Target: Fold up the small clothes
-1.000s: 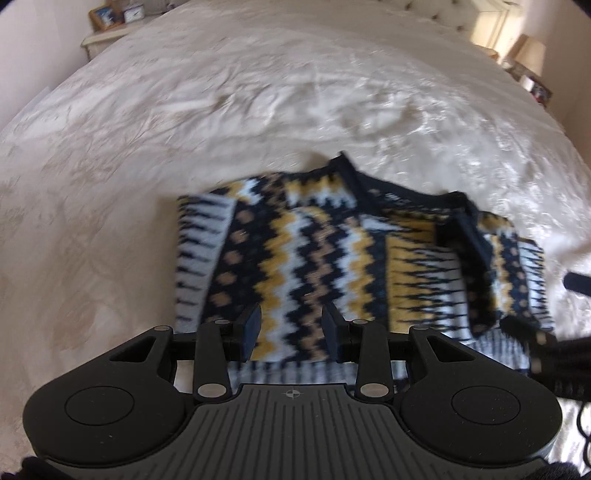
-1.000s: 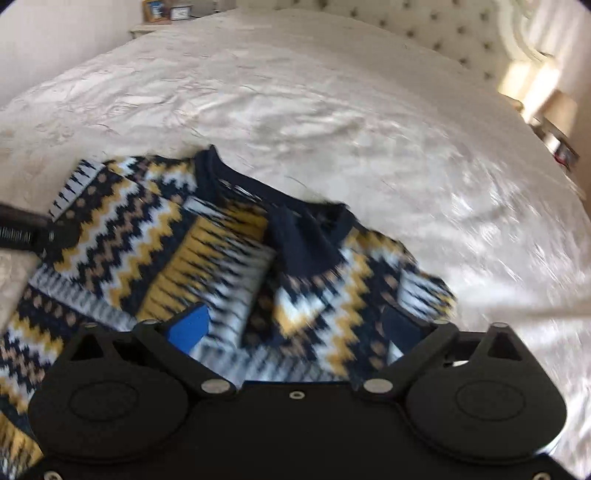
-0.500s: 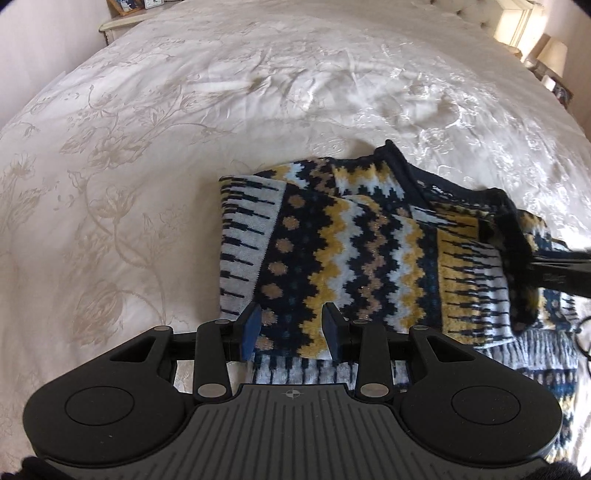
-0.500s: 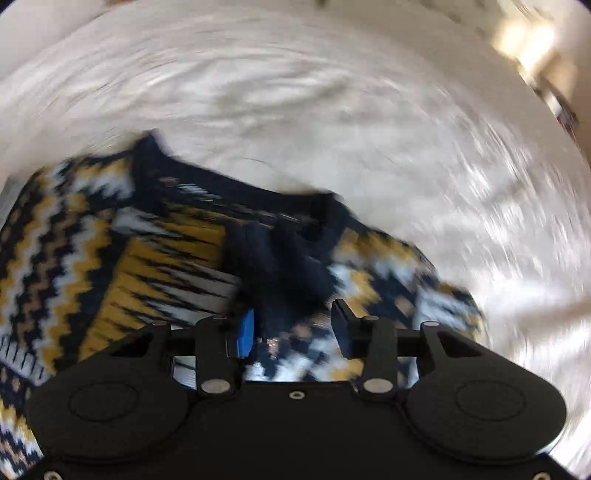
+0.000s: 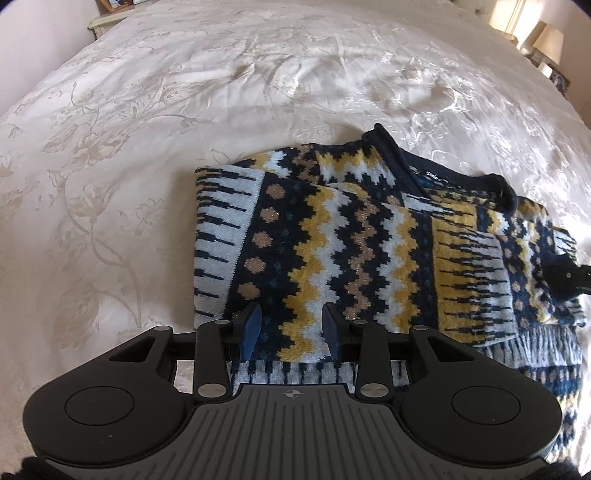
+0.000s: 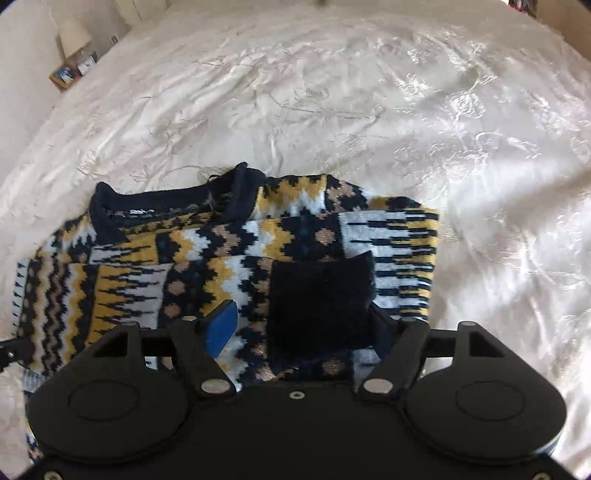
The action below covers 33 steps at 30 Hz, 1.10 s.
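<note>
Patterned knit sweater [image 5: 354, 251] lies flat on the bed [image 5: 155, 155], partly folded w/ sleeves brought in over the body; navy, mustard, pale-blue zigzag bands; navy collar [image 6: 173, 201] faces the far side of the bed, hem toward the cameras; as folded, the long axis runs left-right across both views.

Left gripper [image 5: 290, 330] sits over the near-left part of the sweater, jaws moderately apart w/ zigzag fabric showing between them; nothing pinched; can't tell if the tips touch the knit.

Right gripper [image 6: 301, 323] is over the right part, jaws wide apart; a dark navy cuff [image 6: 319, 299] lies in the gap, right edge close to the right finger, left blue pad [image 6: 221, 326] well clear of it; not clamped.

Bedspread cream w/ floral embroidery; lamp [image 6: 75, 35] and framed photo [image 6: 66, 75] on a bedside unit far left in the right view.
</note>
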Available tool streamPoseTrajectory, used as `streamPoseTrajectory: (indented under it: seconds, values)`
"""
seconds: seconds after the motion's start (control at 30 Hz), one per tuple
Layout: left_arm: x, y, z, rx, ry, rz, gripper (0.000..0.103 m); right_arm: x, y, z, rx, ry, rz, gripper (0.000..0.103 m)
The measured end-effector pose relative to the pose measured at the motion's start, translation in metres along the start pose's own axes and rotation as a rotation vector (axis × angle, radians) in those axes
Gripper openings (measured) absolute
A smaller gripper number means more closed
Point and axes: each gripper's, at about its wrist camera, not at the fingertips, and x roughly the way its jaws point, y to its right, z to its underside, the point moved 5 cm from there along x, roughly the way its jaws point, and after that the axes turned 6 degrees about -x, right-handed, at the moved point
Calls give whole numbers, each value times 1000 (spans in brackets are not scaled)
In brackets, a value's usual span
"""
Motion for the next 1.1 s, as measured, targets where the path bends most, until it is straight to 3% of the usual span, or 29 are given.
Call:
streamPoseTrajectory:
  seconds: [0.2, 0.3, 0.33, 0.47, 0.67, 0.73, 0.87, 1.1]
  values:
    - [-1, -3, 0, 2, -2, -8, 35, 9, 8, -2, 49, -13, -36, 72]
    - [-1, -4, -1, 16, -4, -20, 35, 6, 8, -4, 62, -19, -73, 39]
    - [-1, -4, -2, 18, -3, -22, 35, 6, 7, -5, 64, -28, -87, 14]
    - [-6, 0, -7, 29, 17, -26, 35, -14, -7, -16, -6, 9, -104, 13]
    - [-13, 7, -16, 32, 48, -16, 35, -51, -1, -32, -43, 113, -35, 12]
    - [-11, 10, -17, 34, 48, -14, 35, -43, 9, -30, -55, 86, 15, 12]
    - [-4, 14, -19, 48, 38, -12, 35, -18, 21, -21, -39, 3, 25, 13]
    - [24, 15, -24, 78, 11, -36, 35, -2, 23, -14, -85, -37, 71, 19]
